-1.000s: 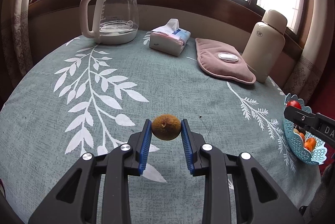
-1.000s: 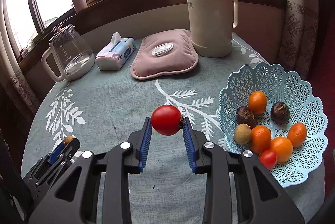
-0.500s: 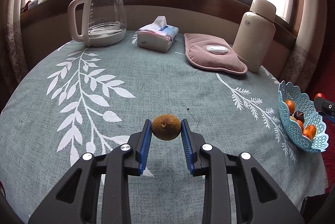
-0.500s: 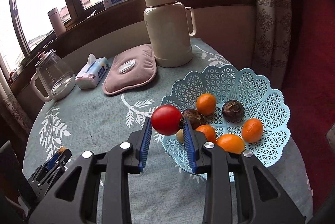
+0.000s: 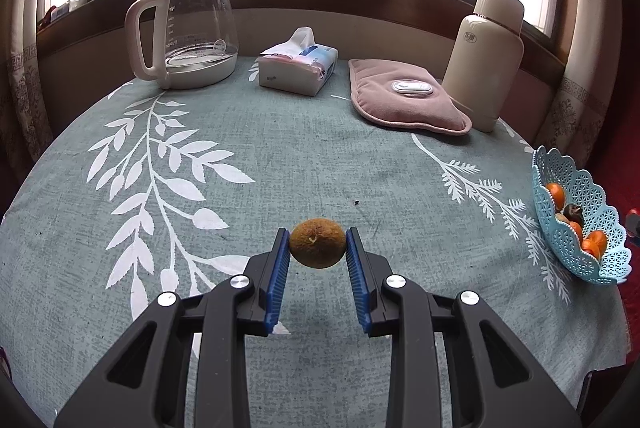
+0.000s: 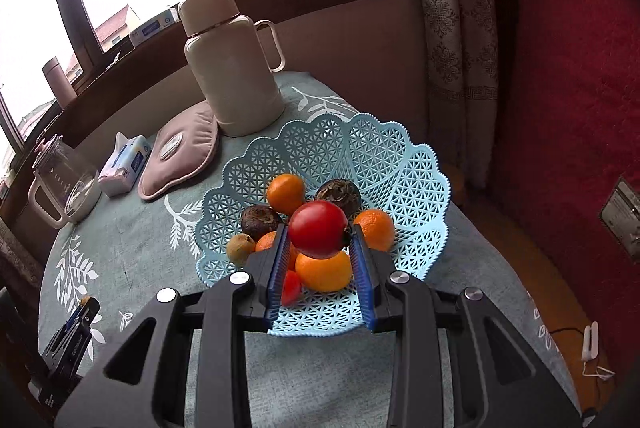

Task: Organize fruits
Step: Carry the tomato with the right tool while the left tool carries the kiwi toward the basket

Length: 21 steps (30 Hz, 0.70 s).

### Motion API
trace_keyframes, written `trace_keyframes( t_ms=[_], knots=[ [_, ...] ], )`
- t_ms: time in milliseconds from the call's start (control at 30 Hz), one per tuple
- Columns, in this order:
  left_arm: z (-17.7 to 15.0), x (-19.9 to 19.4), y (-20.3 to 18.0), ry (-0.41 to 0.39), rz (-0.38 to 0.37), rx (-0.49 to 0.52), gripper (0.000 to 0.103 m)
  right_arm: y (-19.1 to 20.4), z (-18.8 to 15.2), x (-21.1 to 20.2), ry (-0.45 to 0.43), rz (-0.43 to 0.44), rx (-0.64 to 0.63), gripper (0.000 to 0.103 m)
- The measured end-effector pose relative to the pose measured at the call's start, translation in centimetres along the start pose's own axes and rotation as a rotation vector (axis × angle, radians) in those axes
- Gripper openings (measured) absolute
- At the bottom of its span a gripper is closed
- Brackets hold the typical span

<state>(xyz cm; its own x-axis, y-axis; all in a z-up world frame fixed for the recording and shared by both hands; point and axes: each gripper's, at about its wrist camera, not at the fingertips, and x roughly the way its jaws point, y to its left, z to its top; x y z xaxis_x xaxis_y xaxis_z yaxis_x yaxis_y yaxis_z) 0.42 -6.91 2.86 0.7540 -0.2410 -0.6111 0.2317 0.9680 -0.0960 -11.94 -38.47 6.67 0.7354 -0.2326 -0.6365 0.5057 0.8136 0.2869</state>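
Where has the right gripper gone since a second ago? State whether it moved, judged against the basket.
Yes. The right gripper, shut on the red tomato, has moved right: earlier it hung over bare tablecloth left of the blue basket; now it hangs over the basket.

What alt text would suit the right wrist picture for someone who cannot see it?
A hand-held gripper holds a red tomato above a light blue lattice basket of oranges and dark fruits, on a leaf-patterned tablecloth beside a cream thermos.

Basket (image 6: pixel 404 188): pale blue openwork plastic; tablecloth (image 5: pixel 280 156): matt woven cloth; kettle (image 5: pixel 192 28): clear glass; tomato (image 6: pixel 318 228): glossy, smooth; kiwi (image 5: pixel 318 243): rough, matt
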Motion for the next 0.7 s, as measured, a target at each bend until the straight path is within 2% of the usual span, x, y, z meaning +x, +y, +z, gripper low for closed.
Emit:
trace_keyframes(
  t_ms=[133,200,267,433,700],
  knots=[
    [0.0,0.0,0.0,0.000,0.000,-0.001,0.029,-0.5,-0.2,0.1,0.007,0.000,0.018,0.032],
    [0.0,0.0,0.0,0.000,0.000,-0.001,0.029,-0.8,-0.2,-0.1,0.000,0.002,0.024,0.036],
    [0.0,0.0,-0.1,0.000,0.000,-0.001,0.029,-0.9,-0.1,-0.4,-0.016,-0.005,0.030,0.045],
    [0.0,0.0,-0.2,-0.005,-0.013,0.004,0.029,-1.4,-0.2,-1.3,-0.043,-0.010,0.034,0.045],
    [0.5,-1.6,-1.7,-0.029,-0.097,0.039,0.029,-1.6,-0.6,-3.1,-0.111,-0.037,-0.020,0.048]
  ],
)
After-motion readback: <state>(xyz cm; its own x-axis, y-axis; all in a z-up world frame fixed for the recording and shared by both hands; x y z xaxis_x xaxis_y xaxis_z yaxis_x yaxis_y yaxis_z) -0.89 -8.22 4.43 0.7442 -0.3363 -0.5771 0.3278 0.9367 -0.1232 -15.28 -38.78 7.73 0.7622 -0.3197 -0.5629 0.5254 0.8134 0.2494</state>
